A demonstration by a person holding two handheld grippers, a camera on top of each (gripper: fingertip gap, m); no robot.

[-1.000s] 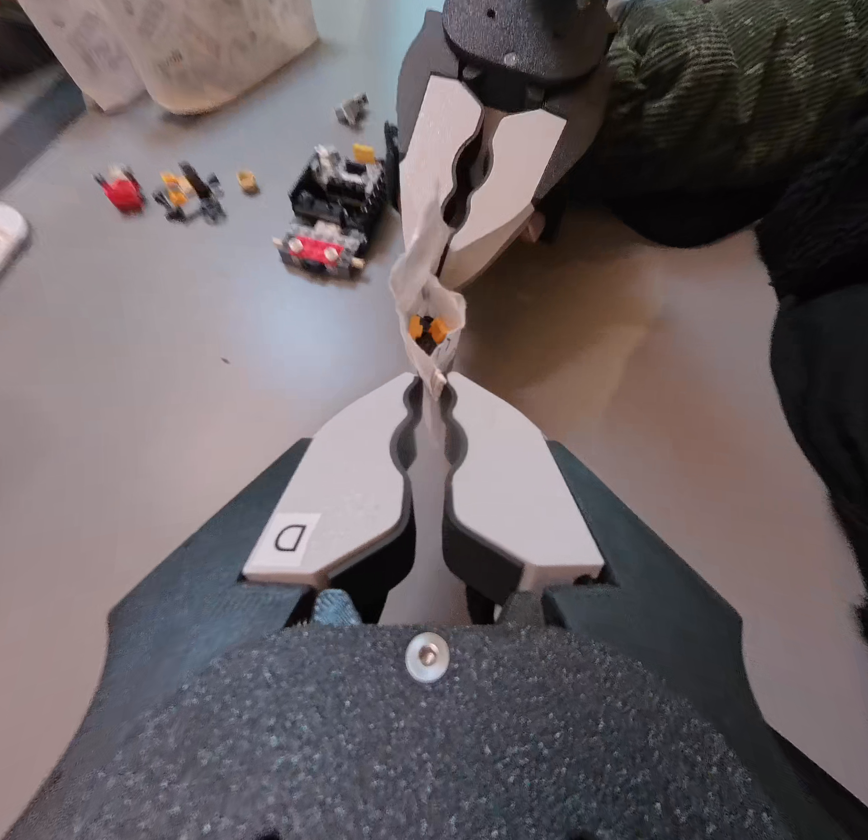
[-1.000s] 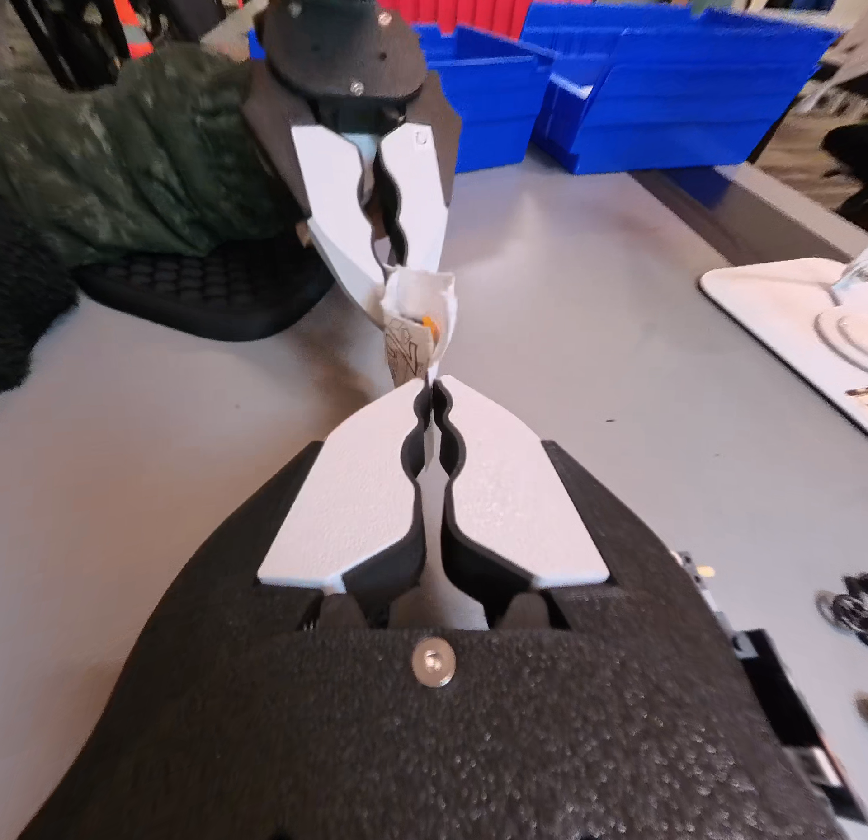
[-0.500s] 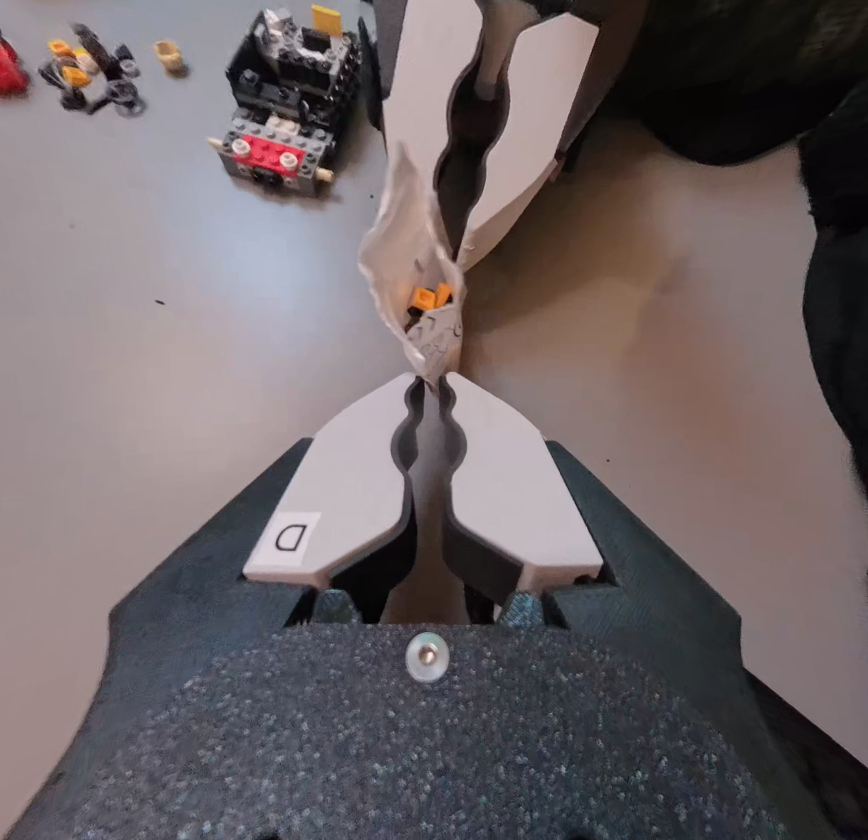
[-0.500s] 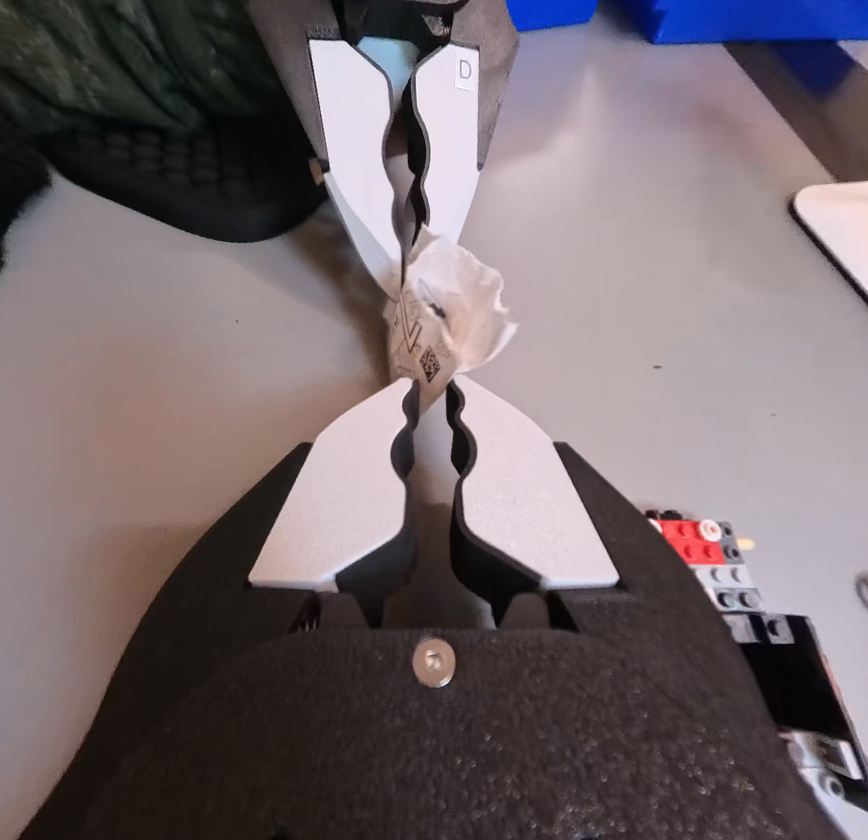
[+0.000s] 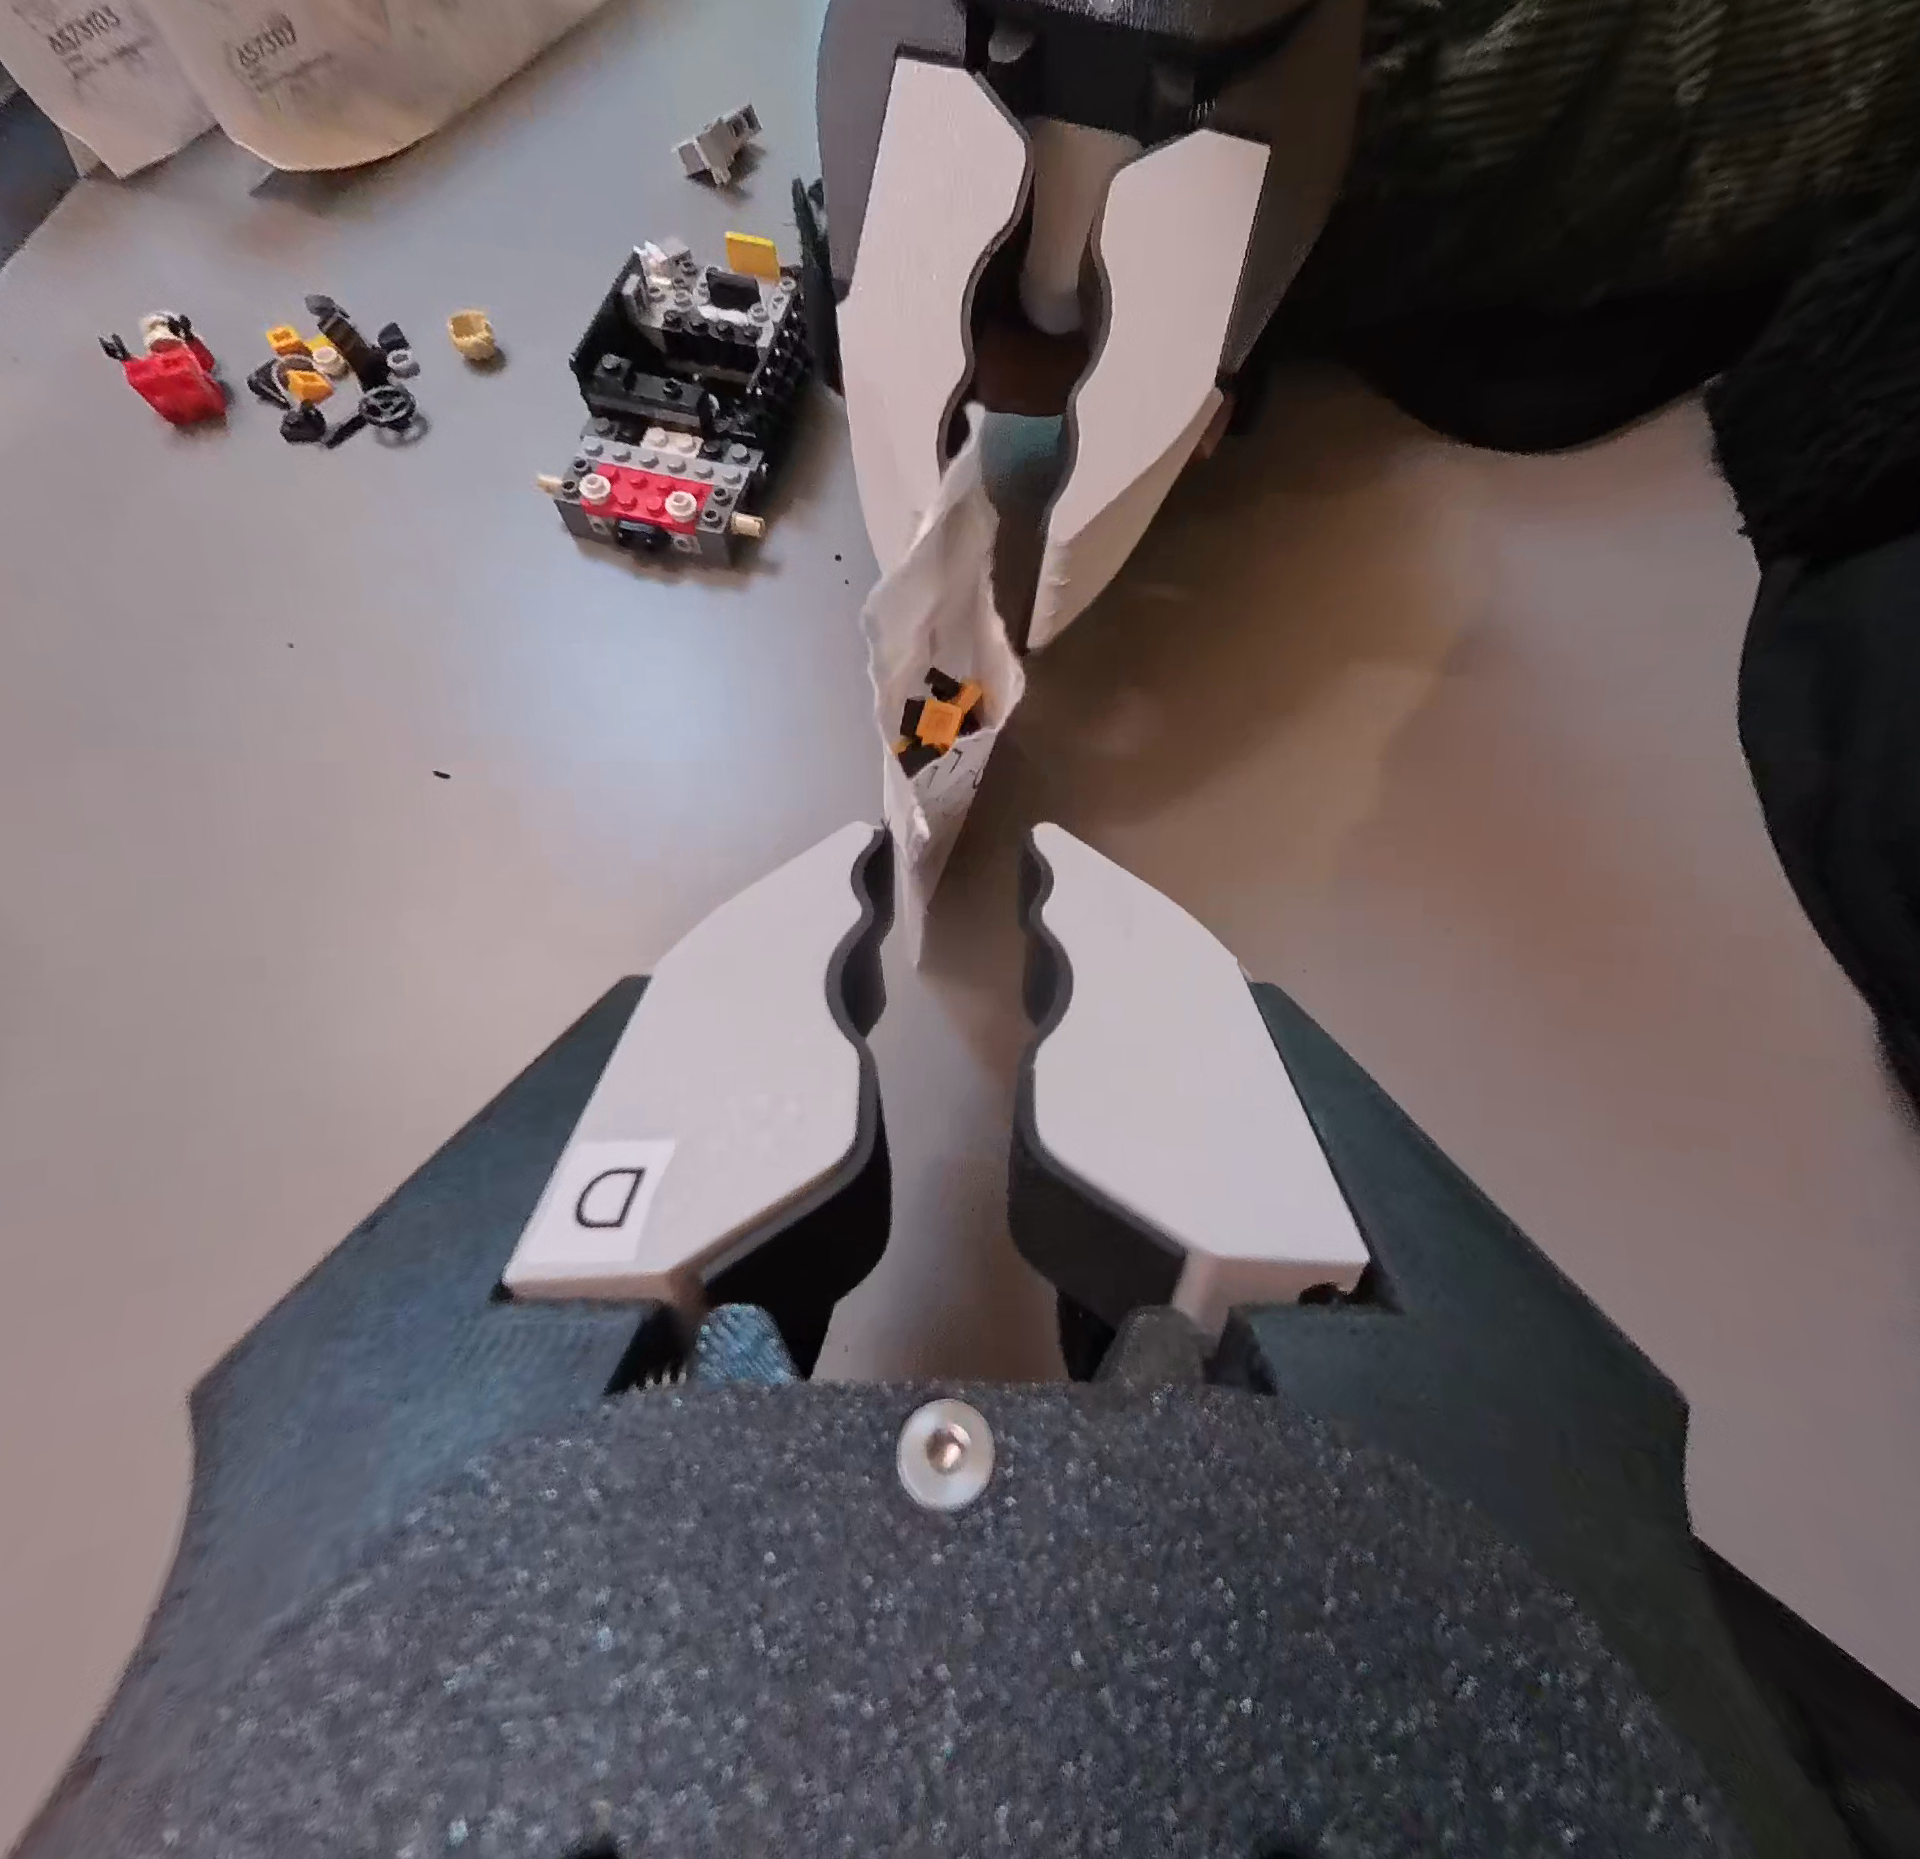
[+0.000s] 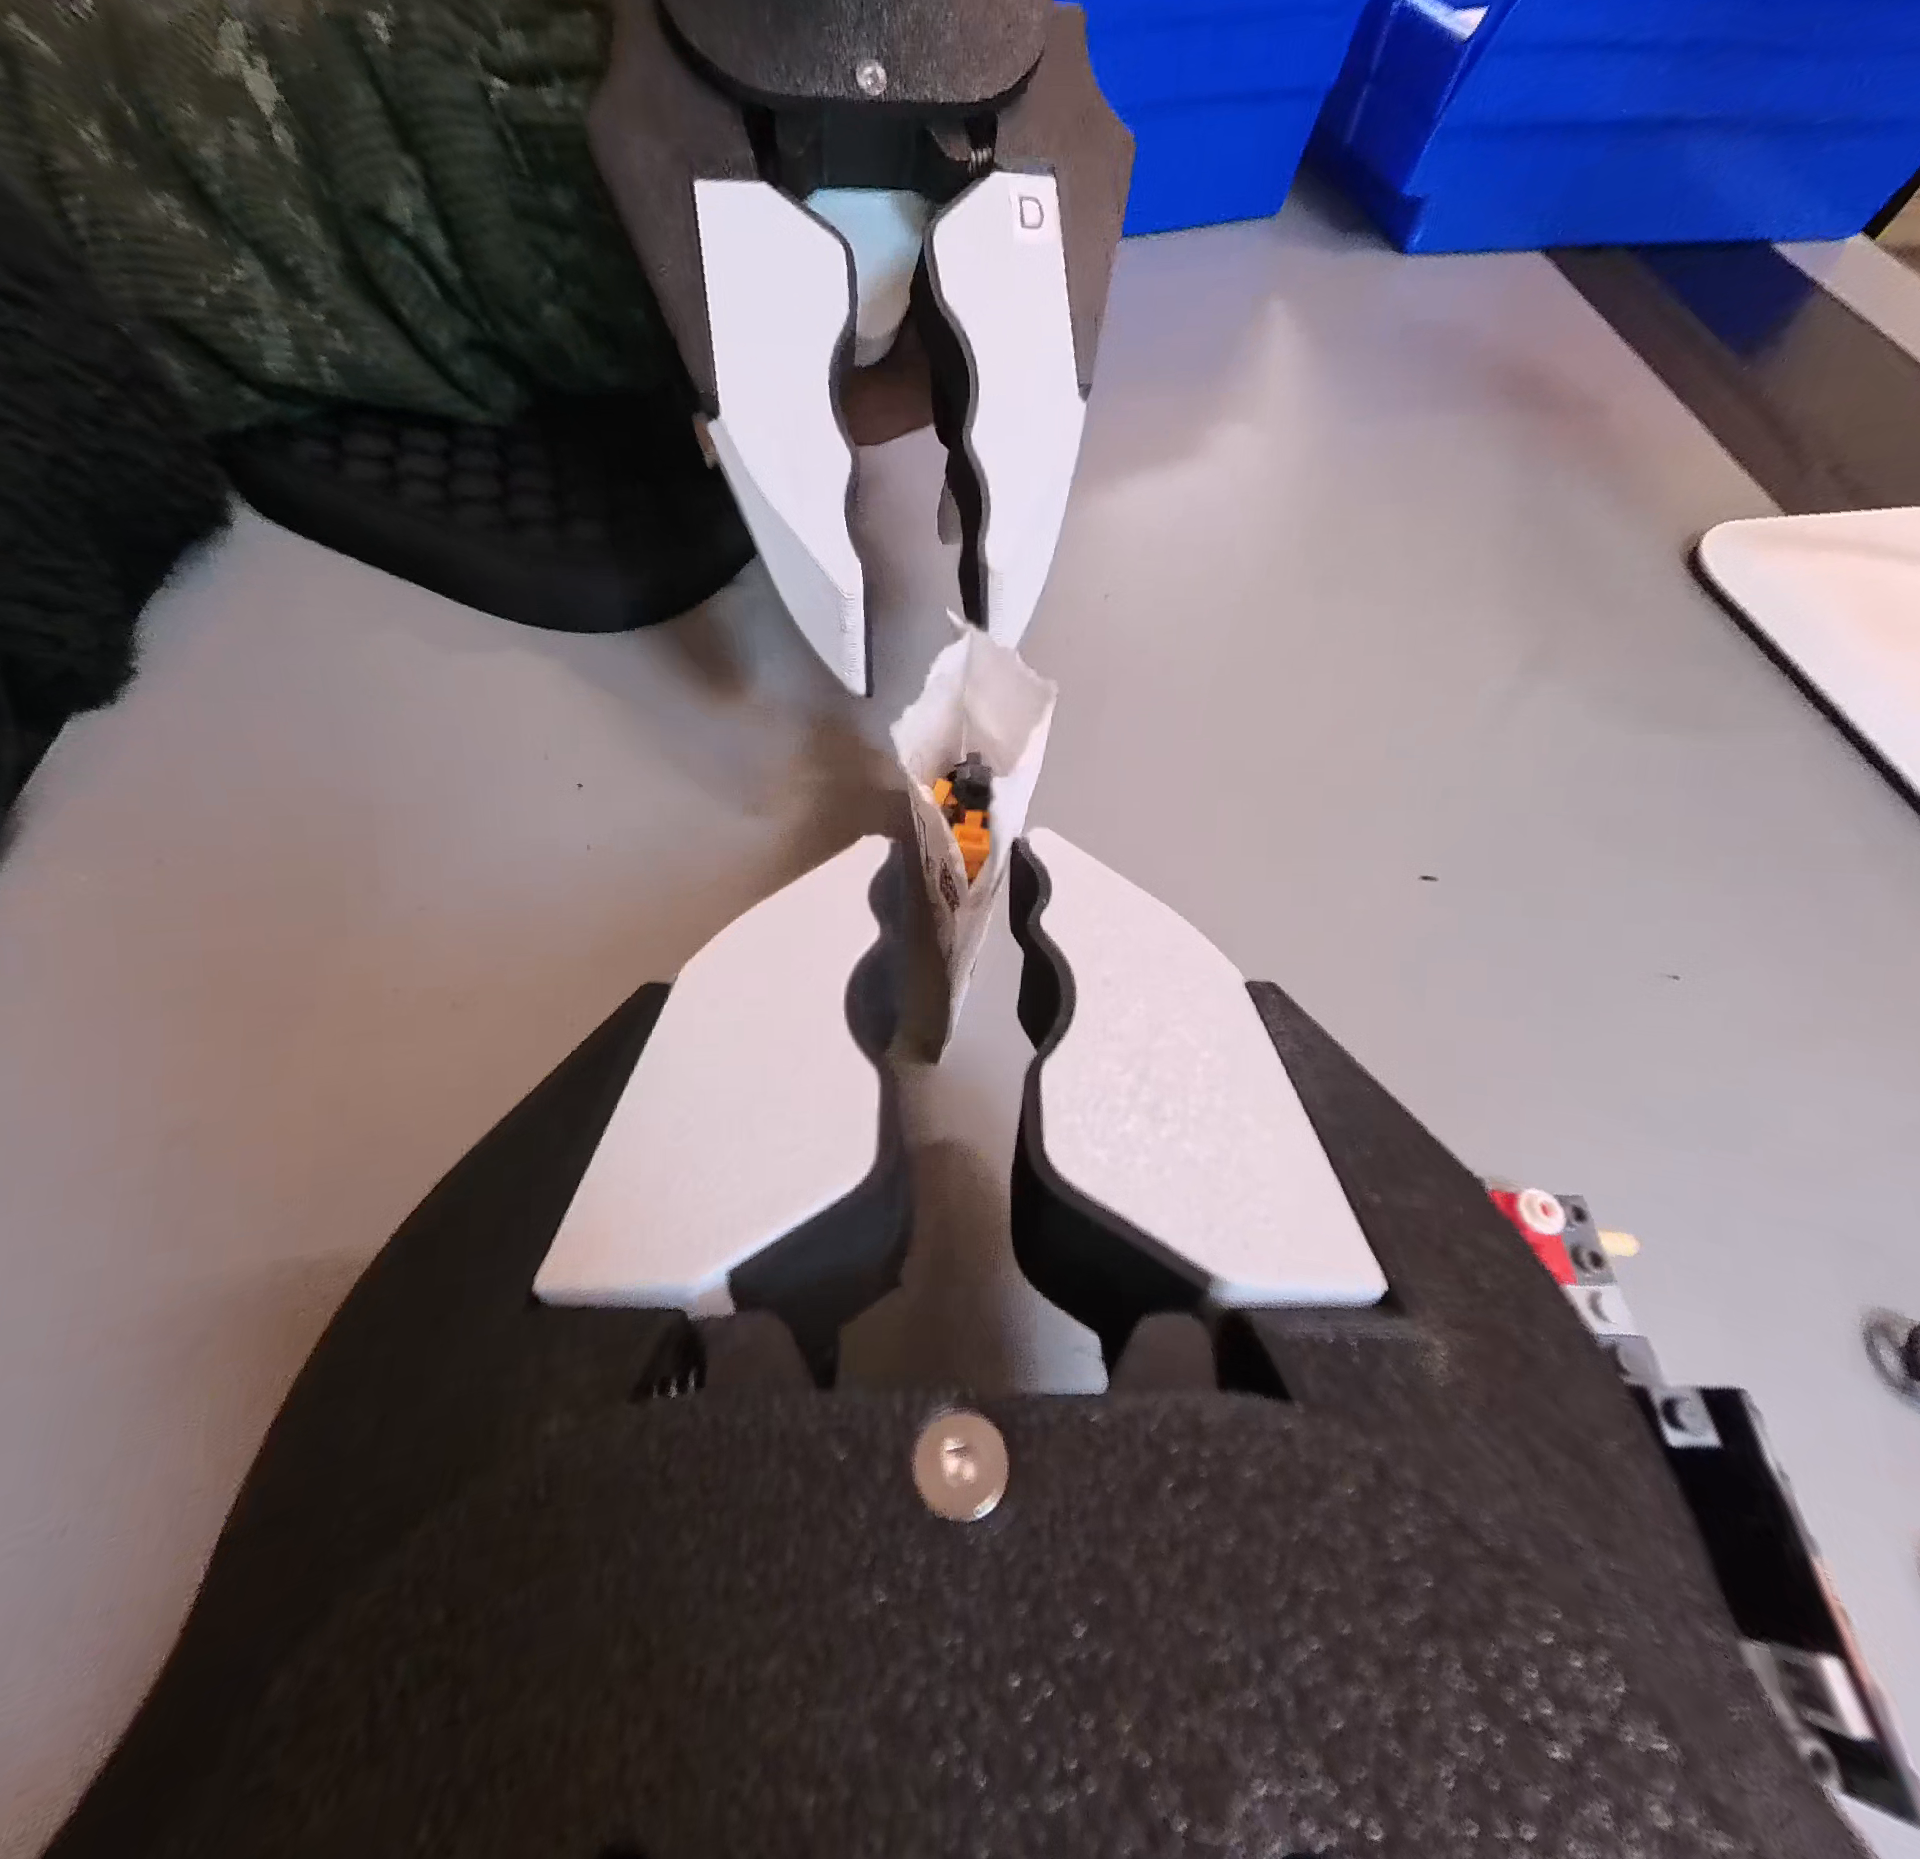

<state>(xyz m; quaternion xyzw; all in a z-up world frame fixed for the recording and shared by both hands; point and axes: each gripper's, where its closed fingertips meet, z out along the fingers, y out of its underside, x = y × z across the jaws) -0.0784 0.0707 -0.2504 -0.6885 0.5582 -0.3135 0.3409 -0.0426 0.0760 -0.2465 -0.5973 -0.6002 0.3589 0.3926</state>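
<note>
left wrist view: the left gripper is released, its two white fingers standing apart. a small white paper bag, crumpled and torn open, hangs between it and the right gripper facing it. the bag's lower corner lies along the inner edge of one finger, with a clear gap to the other. the right gripper is parted too, and the bag's upper flap rests against just one of its fingers. small orange and black plastic bricks sit in the bag's open mouth. on the grey table beyond lie a black brick model with a red front, loose small pieces and large printed paper bags. a green knit sleeve is behind the right gripper.

right wrist view: the right gripper is open around the bag's lower end, which leans toward one finger and is clear of the other. the left gripper, also slack, is just beside the top flap. whether the bag touches the table i cannot tell. blue plastic bins stand behind.

the bag looks light, limp and easily torn, and its loose bricks could spill. the flat paper edges beside the opening look like the best places to pinch.
</note>
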